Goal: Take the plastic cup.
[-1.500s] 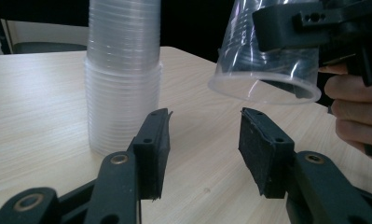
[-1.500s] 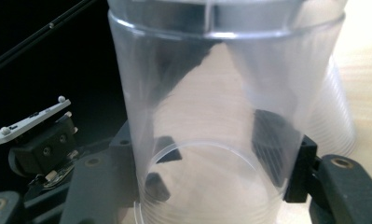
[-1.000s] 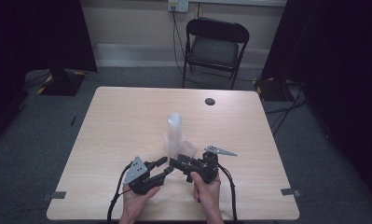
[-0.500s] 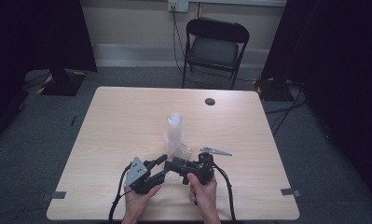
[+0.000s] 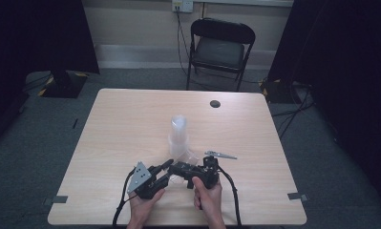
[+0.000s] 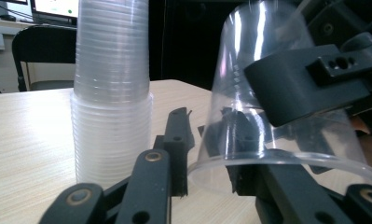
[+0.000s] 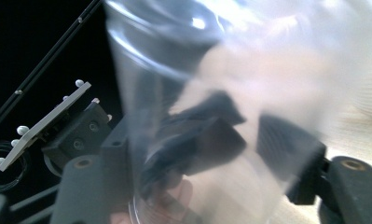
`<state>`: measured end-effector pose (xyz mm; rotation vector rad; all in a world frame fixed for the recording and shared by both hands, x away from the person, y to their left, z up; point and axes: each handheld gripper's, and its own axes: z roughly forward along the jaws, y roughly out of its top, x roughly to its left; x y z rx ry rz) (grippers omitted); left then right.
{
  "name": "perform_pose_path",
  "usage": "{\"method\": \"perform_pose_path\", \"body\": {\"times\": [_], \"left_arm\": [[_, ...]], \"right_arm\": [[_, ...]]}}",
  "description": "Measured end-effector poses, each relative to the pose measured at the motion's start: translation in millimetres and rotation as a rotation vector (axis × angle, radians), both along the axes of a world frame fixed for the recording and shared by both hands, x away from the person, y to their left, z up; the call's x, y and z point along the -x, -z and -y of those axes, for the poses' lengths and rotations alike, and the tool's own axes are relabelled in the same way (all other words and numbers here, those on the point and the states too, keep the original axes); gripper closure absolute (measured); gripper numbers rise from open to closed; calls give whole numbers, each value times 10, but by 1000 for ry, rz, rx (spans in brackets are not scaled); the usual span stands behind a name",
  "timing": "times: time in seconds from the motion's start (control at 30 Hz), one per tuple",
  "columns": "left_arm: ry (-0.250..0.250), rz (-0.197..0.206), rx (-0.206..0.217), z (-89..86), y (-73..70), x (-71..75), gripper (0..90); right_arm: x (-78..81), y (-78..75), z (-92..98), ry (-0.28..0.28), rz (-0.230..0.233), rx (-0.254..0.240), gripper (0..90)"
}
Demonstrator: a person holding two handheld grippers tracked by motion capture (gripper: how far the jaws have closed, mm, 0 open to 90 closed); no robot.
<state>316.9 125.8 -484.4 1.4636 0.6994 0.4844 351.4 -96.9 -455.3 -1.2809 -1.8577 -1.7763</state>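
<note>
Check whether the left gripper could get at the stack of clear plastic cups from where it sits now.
Probably not yet: the stack of cups stands just ahead with bare table before it, but the left gripper has a single clear cup between its jaws, shared with the right gripper.

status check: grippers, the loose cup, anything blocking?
Left hand-held gripper closing around the single clear cup; right hand-held gripper easing open, cup between its jaws. Cup stack upright just behind, close. Table otherwise free.

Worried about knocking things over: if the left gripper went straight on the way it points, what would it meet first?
Probably the single clear cup already at its jaws, which have just been closing. The stack of cups stands just left of that line, though depth is unclear.
</note>
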Motion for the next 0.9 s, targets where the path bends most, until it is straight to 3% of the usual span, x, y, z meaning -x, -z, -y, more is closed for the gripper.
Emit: {"method": "perform_pose_path", "body": {"times": [0.1,0.23,0.7,0.9], "left_arm": [[10,-4,-8,-12,-7,-1,779],[14,-11,-6,-24,-3,7,782],[79,-45,-8,-24,-1,22,840],[87,-36,-36,-24,-11,38,843]], "right_arm": [[2,-1,6,8,0,-8,290],[-4,11,-7,29,9,15,191],[-23,2,91,72,38,27,139],[-20,-6,107,71,35,25,129]]}}
